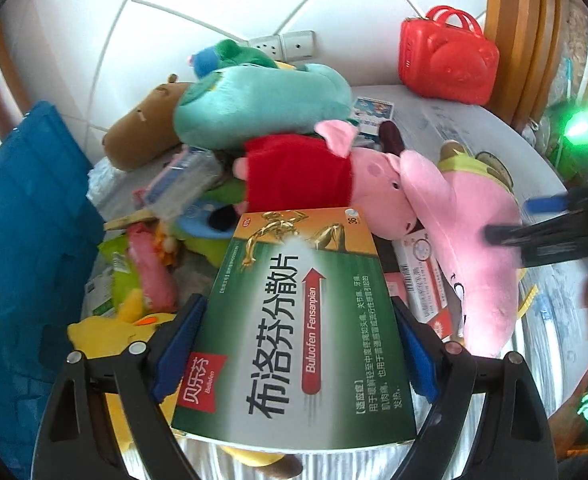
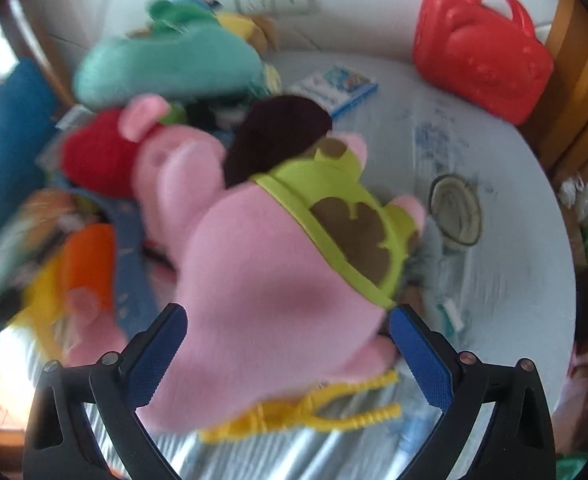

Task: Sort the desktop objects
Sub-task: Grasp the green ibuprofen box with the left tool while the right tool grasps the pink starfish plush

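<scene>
The left gripper [image 1: 298, 344] is clamped on a green medicine box [image 1: 298, 320]. Its two blue pads press the long sides of the box, and the box sticks out over a big pile of toys on the desk [image 1: 446, 120]. The right gripper [image 2: 288, 350] has its fingers spread apart, one on each side of a pink plush [image 2: 262, 304]. The picture is blurry, so I cannot tell if the pads touch the plush. The plush wears a yellow-green bib [image 2: 346, 224] with brown patches. In the left view, the same pink plush [image 1: 478, 248] lies to the right of the box, and the right gripper's [image 1: 510, 220] dark fingers reach in at it from the right edge. Beside it lies a pig toy [image 1: 374, 184] in a red dress, with its head against the pink plush. Behind the pig sits a big teal plush [image 1: 254, 108], and a brown plush [image 1: 142, 128] is next to that, near the wall. A yellow plush [image 1: 110, 332] lies under the left gripper. A yellow clip [image 2: 314, 412] lies on the desk below the pink plush in the right view. A red toy bag [image 1: 446, 60] stands at the back of the desk, well apart from the pile. A blue bin [image 1: 26, 216] is at the left side.
</scene>
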`<control>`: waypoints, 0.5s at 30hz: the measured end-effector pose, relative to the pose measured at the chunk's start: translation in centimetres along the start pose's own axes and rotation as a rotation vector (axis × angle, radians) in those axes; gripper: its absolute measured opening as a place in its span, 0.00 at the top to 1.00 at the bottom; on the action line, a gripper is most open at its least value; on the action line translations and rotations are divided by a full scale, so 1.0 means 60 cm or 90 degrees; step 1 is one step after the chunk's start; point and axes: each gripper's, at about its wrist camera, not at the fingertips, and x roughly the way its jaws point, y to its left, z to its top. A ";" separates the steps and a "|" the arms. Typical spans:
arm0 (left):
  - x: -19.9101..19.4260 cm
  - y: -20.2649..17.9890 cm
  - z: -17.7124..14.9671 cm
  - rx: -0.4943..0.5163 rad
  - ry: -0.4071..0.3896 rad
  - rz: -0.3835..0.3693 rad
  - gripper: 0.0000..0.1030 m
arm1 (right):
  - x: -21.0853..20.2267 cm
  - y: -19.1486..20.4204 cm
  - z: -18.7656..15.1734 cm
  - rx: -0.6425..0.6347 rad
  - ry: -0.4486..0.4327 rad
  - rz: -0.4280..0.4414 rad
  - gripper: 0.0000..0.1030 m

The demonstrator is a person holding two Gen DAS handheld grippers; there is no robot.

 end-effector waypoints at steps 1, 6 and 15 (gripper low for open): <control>0.001 0.011 -0.002 -0.005 0.003 0.005 0.14 | 0.022 0.012 0.005 -0.004 0.011 -0.012 0.00; 0.001 0.065 -0.012 -0.033 0.012 0.028 0.14 | 0.086 0.048 0.017 -0.027 0.036 -0.051 0.00; -0.014 0.086 -0.020 -0.057 -0.002 0.023 0.14 | 0.073 0.043 0.012 -0.061 0.002 -0.039 0.23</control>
